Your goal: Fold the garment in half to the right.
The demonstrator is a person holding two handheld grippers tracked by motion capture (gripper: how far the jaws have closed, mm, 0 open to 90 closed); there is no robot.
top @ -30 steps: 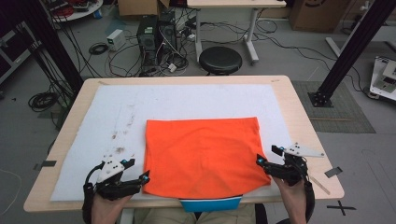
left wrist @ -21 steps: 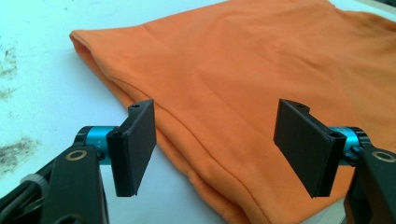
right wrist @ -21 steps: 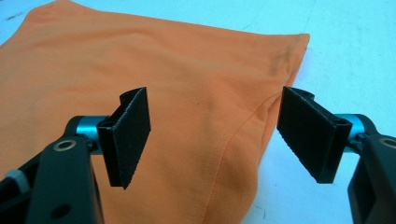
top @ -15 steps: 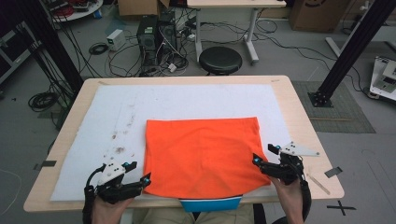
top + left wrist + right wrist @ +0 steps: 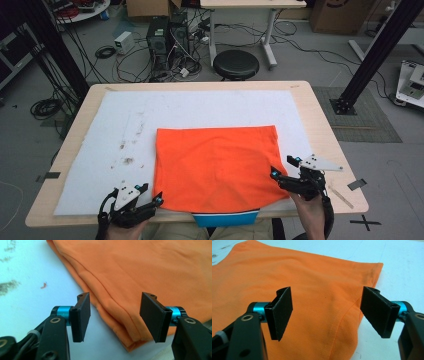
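Left gripper view: left gripper (image 5: pixel 115 315) fingers, just closing, straddle the orange cloth's (image 5: pixel 150 272) corner unclamped; right gripper (image 5: pixel 327 315) fingers apart.

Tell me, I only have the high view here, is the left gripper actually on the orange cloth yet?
Observer: Not yet. In its own view the left gripper has the cloth's folded corner between its pads, untouched; the jaws have just been closing.
Operator: How thick is that corner?
Observer: Several layers of the orange cloth are stacked at that edge.
Operator: And the right side?
Observer: The right gripper is open, its jaws straddling a curved seam near the cloth's edge.
Operator: Is that edge flat?
Observer: It rests flat on the white mat.
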